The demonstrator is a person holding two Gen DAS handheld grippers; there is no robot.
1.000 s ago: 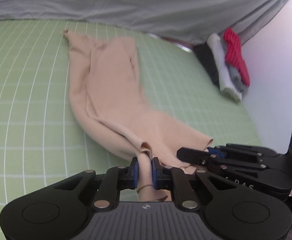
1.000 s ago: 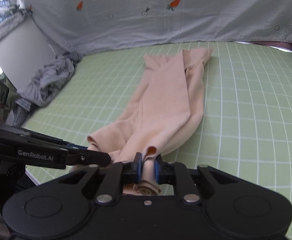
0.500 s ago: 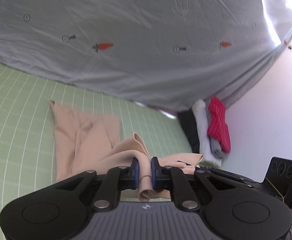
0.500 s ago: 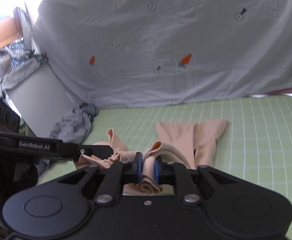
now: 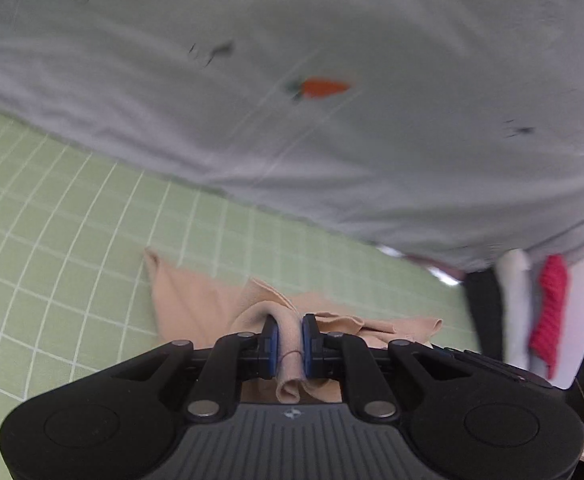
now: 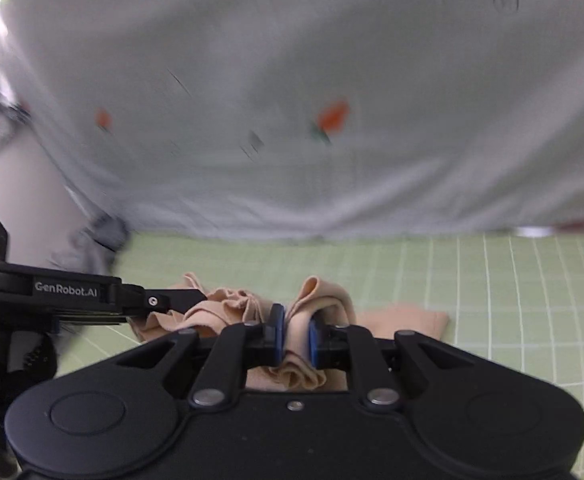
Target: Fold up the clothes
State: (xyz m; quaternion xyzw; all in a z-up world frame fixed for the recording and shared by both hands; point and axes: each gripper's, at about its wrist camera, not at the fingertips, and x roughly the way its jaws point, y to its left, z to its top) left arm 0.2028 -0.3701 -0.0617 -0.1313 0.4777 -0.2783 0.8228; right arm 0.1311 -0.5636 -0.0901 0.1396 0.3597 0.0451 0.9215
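Ahead of me hangs a pale grey sheet printed with orange carrots (image 5: 320, 88) behind the green gridded mat (image 5: 52, 248), with a stack of black, white and red folded clothes (image 5: 548, 312) at its right end. The beige knit garment (image 5: 196, 304) lies bunched on the mat, its long axis unclear to me; my left gripper (image 5: 290, 340) and right gripper (image 6: 295, 336) each pinch a fold of it

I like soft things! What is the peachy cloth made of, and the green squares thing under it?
Peach garment: looks like thin, soft knit fabric, matte; it bunches and folds easily. Green mat: seems a smooth woven or plastic sheet with white grid lines; hard to tell.
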